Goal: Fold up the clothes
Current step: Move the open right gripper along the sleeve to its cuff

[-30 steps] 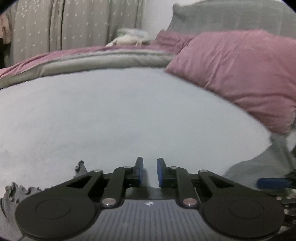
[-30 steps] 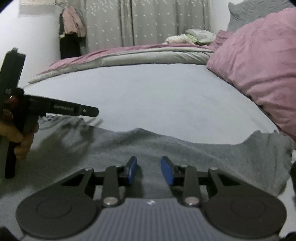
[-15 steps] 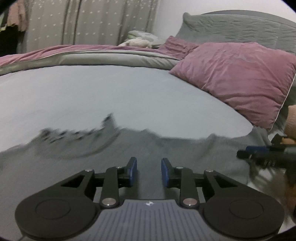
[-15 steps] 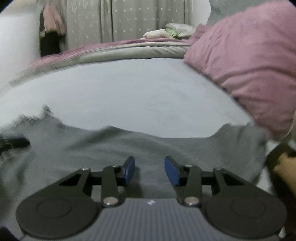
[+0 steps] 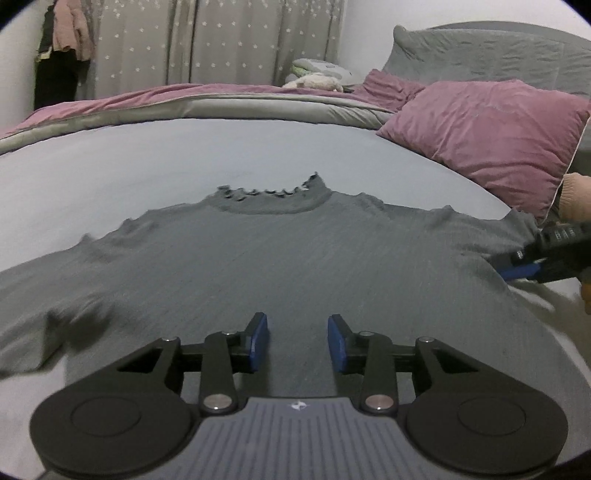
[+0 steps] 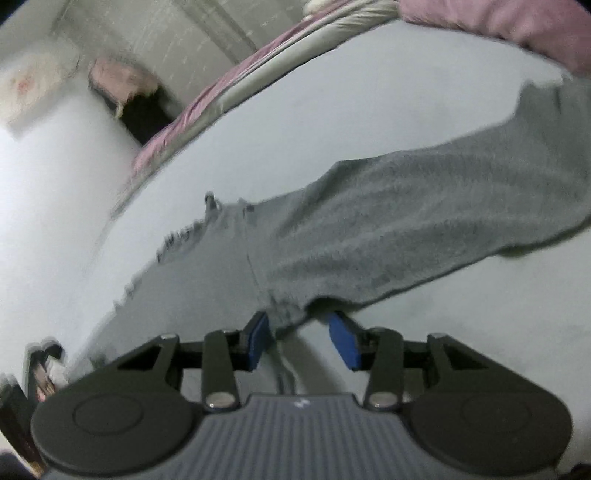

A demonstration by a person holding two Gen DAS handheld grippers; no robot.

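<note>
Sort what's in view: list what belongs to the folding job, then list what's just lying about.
Job:
grey sweater, spread flat on the bed sheet
left gripper, open above the sweater
right gripper, open at the sweater's armpit

Lying about:
pink pillow
grey pillow
folded duvet
soft toy
hanging clothes
curtain

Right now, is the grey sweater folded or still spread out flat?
Spread out. The sweater lies open on the bed, collar at the far edge and both sleeves stretched sideways, no fold visible.
</note>
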